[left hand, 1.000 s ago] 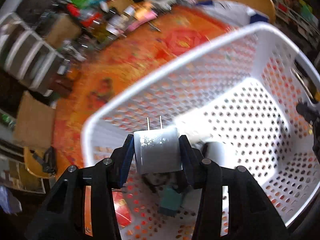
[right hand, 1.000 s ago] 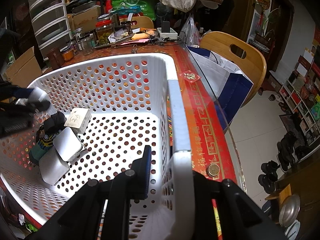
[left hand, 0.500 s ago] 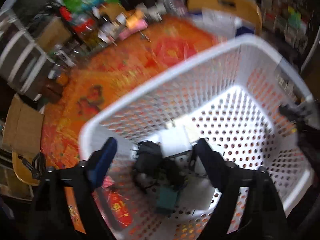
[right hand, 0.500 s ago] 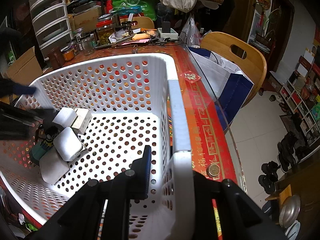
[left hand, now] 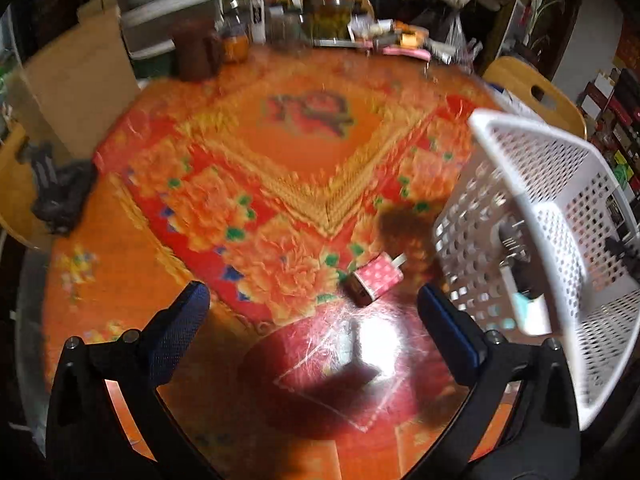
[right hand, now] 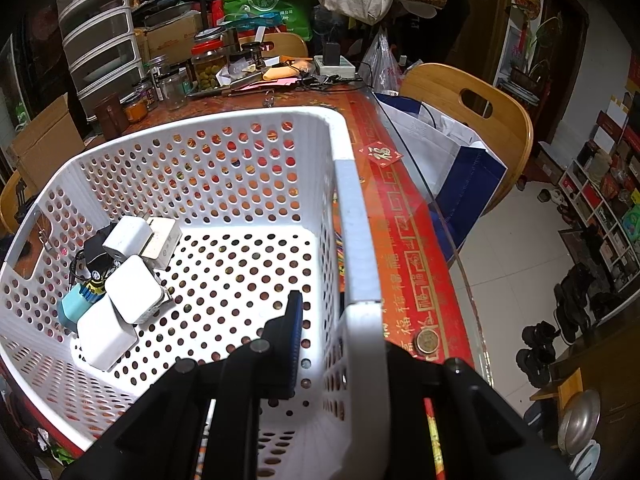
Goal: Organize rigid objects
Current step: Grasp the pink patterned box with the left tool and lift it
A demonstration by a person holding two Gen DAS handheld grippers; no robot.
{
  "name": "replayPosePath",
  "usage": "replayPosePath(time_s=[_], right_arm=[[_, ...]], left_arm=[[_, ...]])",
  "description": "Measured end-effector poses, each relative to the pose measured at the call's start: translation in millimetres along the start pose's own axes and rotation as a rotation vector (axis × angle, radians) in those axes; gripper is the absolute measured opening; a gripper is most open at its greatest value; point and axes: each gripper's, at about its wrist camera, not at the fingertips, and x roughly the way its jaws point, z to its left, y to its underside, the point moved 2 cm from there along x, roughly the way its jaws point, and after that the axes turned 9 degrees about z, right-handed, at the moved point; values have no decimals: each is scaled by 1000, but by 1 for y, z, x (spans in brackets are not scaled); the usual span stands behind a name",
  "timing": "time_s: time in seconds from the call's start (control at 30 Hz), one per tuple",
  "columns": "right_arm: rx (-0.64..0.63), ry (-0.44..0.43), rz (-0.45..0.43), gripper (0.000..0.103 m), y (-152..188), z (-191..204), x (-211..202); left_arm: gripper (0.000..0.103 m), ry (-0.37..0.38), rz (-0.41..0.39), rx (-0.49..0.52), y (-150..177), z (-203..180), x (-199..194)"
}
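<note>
My left gripper [left hand: 311, 294] hangs over the orange floral tablecloth, its jaws opening wide with nothing between them. Just beyond its fingertips lies a pink dotted charger plug [left hand: 378, 278], close to the white perforated basket [left hand: 532, 208] on the right. In the right wrist view my right gripper [right hand: 344, 320] is shut on the wall of the basket [right hand: 240, 118], one finger [right hand: 294, 320] inside and the other hidden outside. At the basket's left end lie several white chargers [right hand: 134, 294], a teal one [right hand: 74, 308] and a black adapter [right hand: 96, 252].
Jars [right hand: 208, 66] and small clutter crowd the table's far side. A drawer unit [right hand: 100, 40] and a cardboard box [left hand: 76, 92] stand behind it. A wooden chair [right hand: 476, 120] with a blue-white bag [right hand: 448, 160] is at the right edge. A coin [right hand: 427, 340] lies near it.
The left gripper let go of the white charger inside the basket, opened wide and swung left out over the tablecloth. The right gripper and basket stayed put.
</note>
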Motion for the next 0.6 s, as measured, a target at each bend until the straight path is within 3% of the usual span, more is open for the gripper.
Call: replayPosePath(time_s=[0.23,0.4,0.5,0.6], right_arm=[[1,-1,5,17,0,-1,1],[3,1,5,17,-1,-3,2],[2,0,5,17,-1,-3,2],[2,1,6,17,-1,-3,2]], left_arm=[[101,52,26,44,-8,-18,44],[89,61,57,28,-19,-24,73],[70,45,49,25,-20,-26,77],[37,19,32,48,-18,-33,74]])
